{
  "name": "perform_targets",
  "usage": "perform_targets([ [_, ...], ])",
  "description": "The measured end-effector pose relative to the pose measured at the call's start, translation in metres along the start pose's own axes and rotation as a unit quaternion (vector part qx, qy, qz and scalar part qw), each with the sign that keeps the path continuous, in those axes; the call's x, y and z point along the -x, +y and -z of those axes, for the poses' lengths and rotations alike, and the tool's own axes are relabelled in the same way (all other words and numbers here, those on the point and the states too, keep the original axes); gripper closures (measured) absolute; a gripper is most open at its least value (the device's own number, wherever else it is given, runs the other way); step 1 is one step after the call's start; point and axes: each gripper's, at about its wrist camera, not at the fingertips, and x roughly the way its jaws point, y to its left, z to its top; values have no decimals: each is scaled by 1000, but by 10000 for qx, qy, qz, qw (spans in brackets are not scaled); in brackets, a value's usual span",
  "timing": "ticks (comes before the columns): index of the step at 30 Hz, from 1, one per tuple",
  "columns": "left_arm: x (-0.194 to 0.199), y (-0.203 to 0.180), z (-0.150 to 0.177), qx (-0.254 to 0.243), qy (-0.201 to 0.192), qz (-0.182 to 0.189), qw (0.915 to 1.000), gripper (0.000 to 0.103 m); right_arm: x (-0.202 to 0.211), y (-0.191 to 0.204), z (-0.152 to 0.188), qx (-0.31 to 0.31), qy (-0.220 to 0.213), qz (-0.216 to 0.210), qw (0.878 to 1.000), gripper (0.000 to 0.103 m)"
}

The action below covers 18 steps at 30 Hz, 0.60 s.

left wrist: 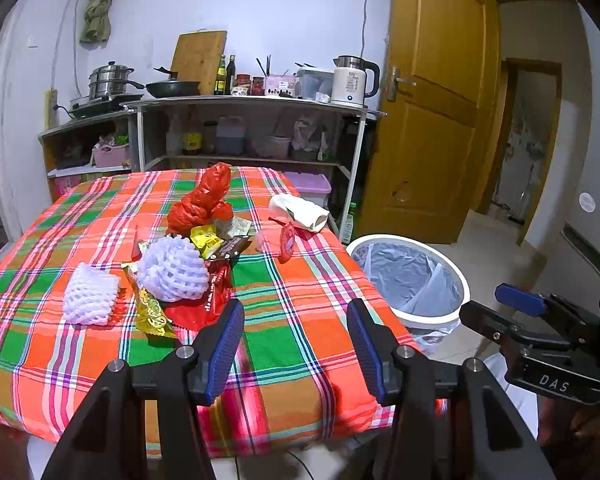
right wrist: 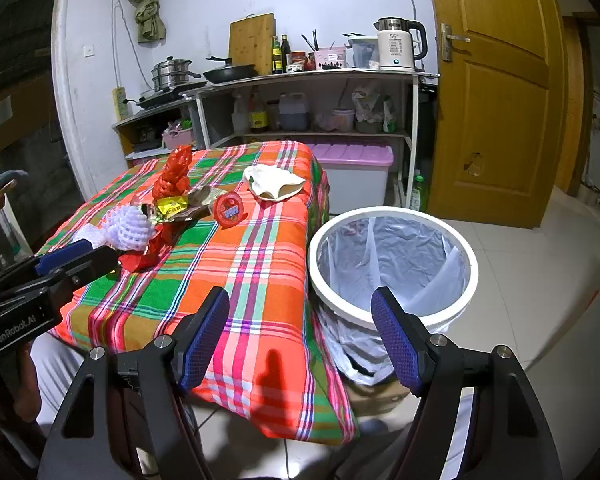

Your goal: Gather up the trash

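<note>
Trash lies heaped on a plaid-covered table (left wrist: 300, 300): a twisted red plastic bag (left wrist: 202, 202), two white foam fruit nets (left wrist: 174, 270) (left wrist: 88, 298), gold and red wrappers (left wrist: 154, 312), a yellow packet (left wrist: 206, 238), a round red lid (left wrist: 288, 240) and crumpled white paper (left wrist: 300, 208). My left gripper (left wrist: 296, 320) hovers open over the table's near edge, nothing between its blue pads. My right gripper (right wrist: 300, 312) is open too, over the table corner beside a white bin (right wrist: 394, 264) lined with a clear bag. The pile (right wrist: 168, 208) shows in the right wrist view as well.
A kitchen shelf (left wrist: 252, 104) with pots, bottles and a kettle (left wrist: 354, 80) stands behind the table. A pink-lidded storage box (right wrist: 356, 176) sits under it. A wooden door (left wrist: 432, 100) is at the right, with tiled floor (right wrist: 540, 300) around the bin.
</note>
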Motion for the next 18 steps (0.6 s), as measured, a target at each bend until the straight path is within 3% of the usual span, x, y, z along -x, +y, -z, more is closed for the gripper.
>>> perform_targets([
  [18, 0, 3, 0, 29, -16, 2, 10000, 50, 2, 2, -2, 34, -7, -2, 10000, 29],
])
